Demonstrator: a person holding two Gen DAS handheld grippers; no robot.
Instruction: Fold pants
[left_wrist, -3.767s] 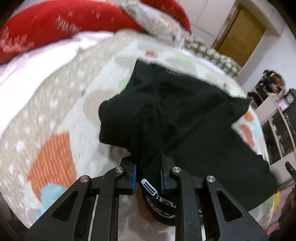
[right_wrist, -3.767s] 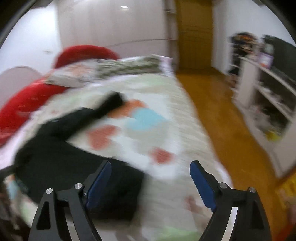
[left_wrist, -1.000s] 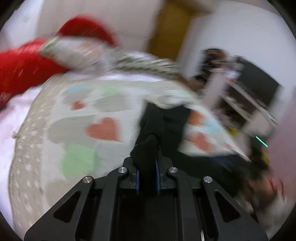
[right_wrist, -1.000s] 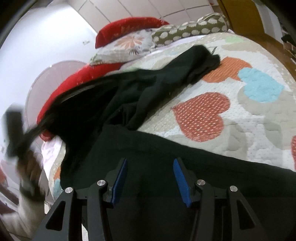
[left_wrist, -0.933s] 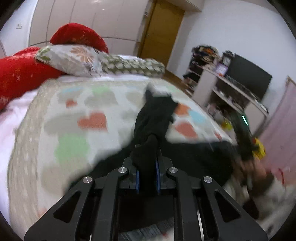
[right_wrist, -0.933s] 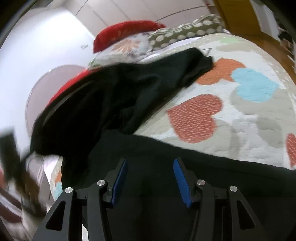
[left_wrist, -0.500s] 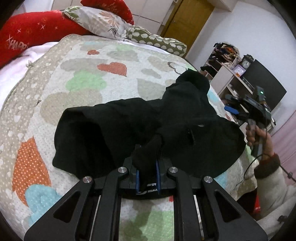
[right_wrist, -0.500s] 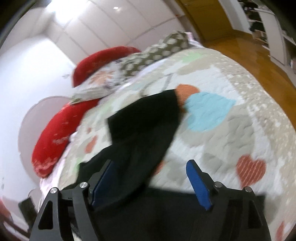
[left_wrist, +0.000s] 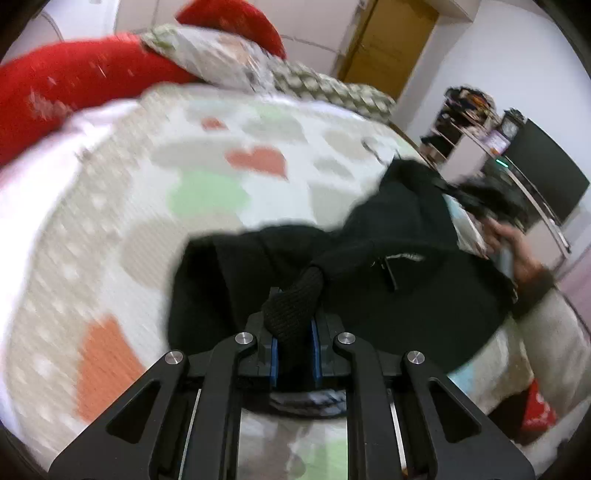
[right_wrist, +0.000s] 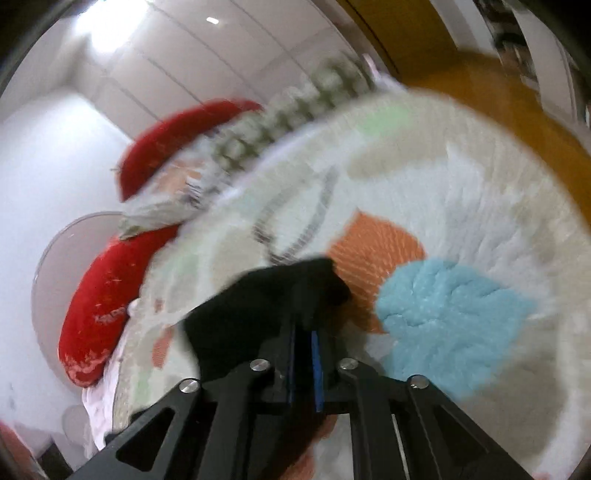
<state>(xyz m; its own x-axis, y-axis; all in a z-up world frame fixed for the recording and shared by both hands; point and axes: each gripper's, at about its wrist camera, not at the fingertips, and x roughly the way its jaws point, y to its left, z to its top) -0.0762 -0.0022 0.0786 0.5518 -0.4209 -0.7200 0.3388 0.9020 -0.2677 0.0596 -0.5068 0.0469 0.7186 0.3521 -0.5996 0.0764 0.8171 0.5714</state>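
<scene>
Since half a second ago the right gripper (right_wrist: 306, 354) has gone from wide open to clamped: its blue pads (right_wrist: 316, 363) now sit almost together on a thin black edge of the black knit pants (left_wrist: 369, 280). Left wrist view has dropped closer to the bed, and both views are motion-blurred.

Left to right:
- Long red plush bolster cushion (left_wrist: 74, 92) and patterned pillows (left_wrist: 221, 59) at the head of the bed, well apart from the work.
- Quilted bedspread with pastel hearts (left_wrist: 110, 229): soft, padded, stitched texture. Probably gives under the cloth, so it won't flatten crisply.
- Left gripper (left_wrist: 293, 350) is clenched on a bunched ribbed section of the pants, likely a cuff or waistband. Thick rib knit fills the gap between the pads.
- Pants lie rumpled mid-bed, towards its right edge. Matte, limp, heavy-draping fabric; small zip or pull visible near a seam.
- Far right, the person's hand (left_wrist: 517, 251) with the other tool, very blurred.

Reason for the two grips, my read: one pinch per end, so the garment can be pulled taut and laid straight before folding. No fold made yet.
</scene>
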